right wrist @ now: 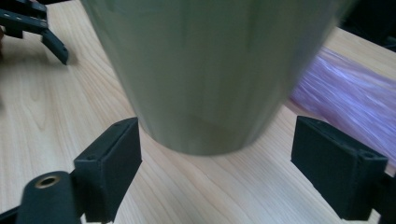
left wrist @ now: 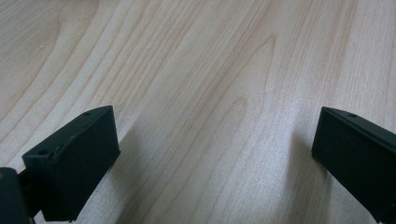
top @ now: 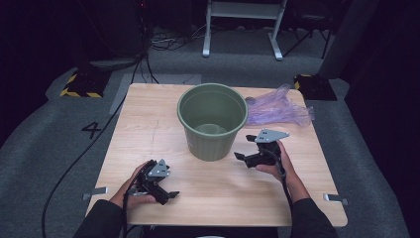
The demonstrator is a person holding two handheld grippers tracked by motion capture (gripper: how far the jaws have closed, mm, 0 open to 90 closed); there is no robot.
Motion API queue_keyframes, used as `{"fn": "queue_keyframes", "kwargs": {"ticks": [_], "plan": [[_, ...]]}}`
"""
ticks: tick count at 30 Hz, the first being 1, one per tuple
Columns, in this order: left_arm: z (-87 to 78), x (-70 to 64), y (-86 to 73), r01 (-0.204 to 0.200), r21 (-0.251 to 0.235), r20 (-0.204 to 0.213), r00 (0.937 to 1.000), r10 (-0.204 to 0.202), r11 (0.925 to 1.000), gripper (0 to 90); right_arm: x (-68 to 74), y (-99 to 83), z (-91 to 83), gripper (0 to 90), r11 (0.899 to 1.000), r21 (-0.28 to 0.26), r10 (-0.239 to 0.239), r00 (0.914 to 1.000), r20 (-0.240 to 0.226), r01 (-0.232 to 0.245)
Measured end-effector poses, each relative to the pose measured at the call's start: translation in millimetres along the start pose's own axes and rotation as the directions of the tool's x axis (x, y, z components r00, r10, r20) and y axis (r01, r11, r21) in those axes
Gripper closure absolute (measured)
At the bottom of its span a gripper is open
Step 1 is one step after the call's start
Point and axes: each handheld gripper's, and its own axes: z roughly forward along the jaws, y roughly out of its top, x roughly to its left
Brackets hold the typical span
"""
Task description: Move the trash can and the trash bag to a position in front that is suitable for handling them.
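Bucket [top: 212,121], green, upright mid-table, far of centre; crumpled purple plastic bag [top: 280,110] just beside it at right. Right gripper [top: 242,155] near its base, jaws spread, nothing between. Left gripper [top: 171,196] well apart over bare table [top: 148,134], jaws spread.

The table [top: 148,129] is pale wood with a fine, smooth, matt grain. On it stands a green plastic bucket [top: 212,124], smooth and dull-sheened. Just behind the bucket lies a purple plastic bag [top: 280,110], thin, translucent and crinkled. Both grippers' jaws are matt black plastic; a grey metal plate tops the right gripper [top: 247,157].
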Motion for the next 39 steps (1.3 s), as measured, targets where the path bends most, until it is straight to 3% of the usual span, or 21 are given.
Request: {"fn": "queue_keyframes", "kwargs": {"ticks": [3, 8, 12, 21, 27, 30, 36, 39], "plan": [[0.0, 0.0, 0.0, 0.0, 0.0, 0.0, 1.0, 0.0, 1.0, 0.3, 4.3, 6.0, 7.7, 15.6, 1.0, 0.013, -0.017, 0.9996, -0.023, 0.017], [0.0, 0.0, 0.0, 0.0, 0.0, 0.0, 1.0, 0.0, 1.0, 0.3, 10.5, 12.9, 17.4, 15.2, 0.999, 0.034, -0.036, 0.9992, -0.02, 0.036], [-0.1, 0.1, 0.0, 0.0, 0.001, 0.0, 1.0, 0.0, 1.0, 0.3, 11.7, 15.2, 21.3, 15.1, 0.999, 0.025, -0.026, 0.9992, -0.028, 0.027], [0.0, 0.1, 0.0, 0.0, 0.0, 0.0, 1.0, 0.0, 1.0, 0.3, 21.6, 22.4, 36.3, 15.6, 0.997, 0.027, -0.066, 0.9977, -0.014, 0.067], [-0.1, 0.1, 0.0, 0.0, 0.0, 0.0, 1.0, 0.0, 1.0, 0.3, 28.5, 27.6, 48.4, 16.2, 0.996, 0.034, -0.086, 0.996, -0.023, 0.087], [-0.1, 0.1, 0.0, 0.0, 0.001, 0.0, 1.0, 0.0, 1.0, 0.3, 33.5, 30.9, 54.9, 16.3, 0.996, 0.027, -0.088, 0.9949, -0.049, 0.09], [-0.2, -0.1, -0.1, 0.001, 0.001, -0.001, 1.0, -0.001, 1.0, 0.3, 38.1, 31.5, 58.1, 17.6, 0.993, 0.036, -0.108, 0.9923, -0.061, 0.11], [-0.3, -0.2, -0.3, 0.001, 0.001, -0.002, 1.0, -0.001, 1.0, 0.3, 31.7, 26.7, 52.4, 18.9, 0.995, 0.039, -0.09, 0.9951, -0.041, 0.092]]}}
